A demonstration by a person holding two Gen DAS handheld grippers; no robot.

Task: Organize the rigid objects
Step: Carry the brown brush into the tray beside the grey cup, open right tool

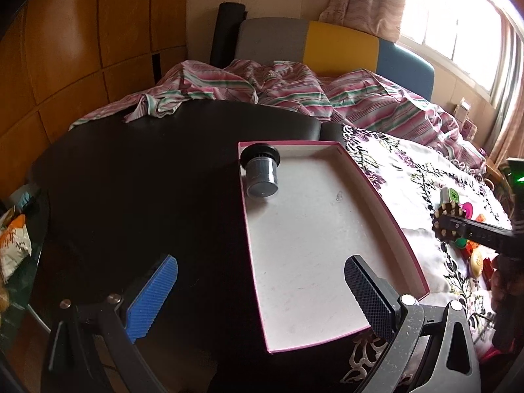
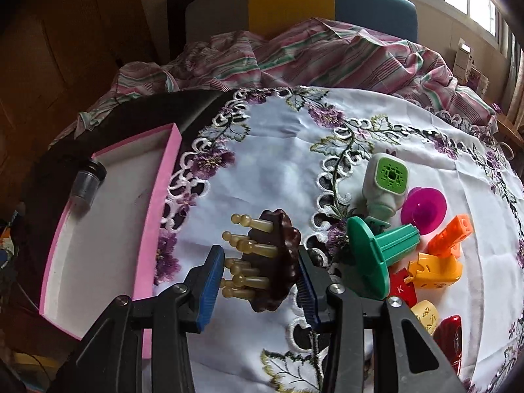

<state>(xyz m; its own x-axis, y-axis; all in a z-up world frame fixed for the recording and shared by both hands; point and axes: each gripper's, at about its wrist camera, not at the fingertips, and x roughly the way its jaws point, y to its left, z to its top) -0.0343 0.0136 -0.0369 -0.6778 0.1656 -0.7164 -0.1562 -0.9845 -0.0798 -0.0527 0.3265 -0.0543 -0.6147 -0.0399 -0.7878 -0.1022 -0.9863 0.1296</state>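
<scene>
Gripping a dark brown massage brush head [image 2: 278,262], the right gripper [image 2: 262,281] pinches it between 2 blue ribbed pads [image 2: 209,291]; amber rounded pegs project leftward, and the brush's underside is hidden. It hangs above the white embroidered cloth [image 2: 268,150], beside the pink-walled tray [image 2: 163,203]. The left gripper [image 1: 262,298] is spread wide over the tray's white floor [image 1: 301,229], which holds a grey cylindrical capped piece [image 1: 260,173] in its far corner. Plastic toys [image 2: 425,229] crowd the cloth, partly cut off.

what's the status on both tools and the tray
Left tool open, empty, over tray. Right tool shut on brown massager, above tablecloth. Tray holds one jar. Path to tray looks clear.
</scene>
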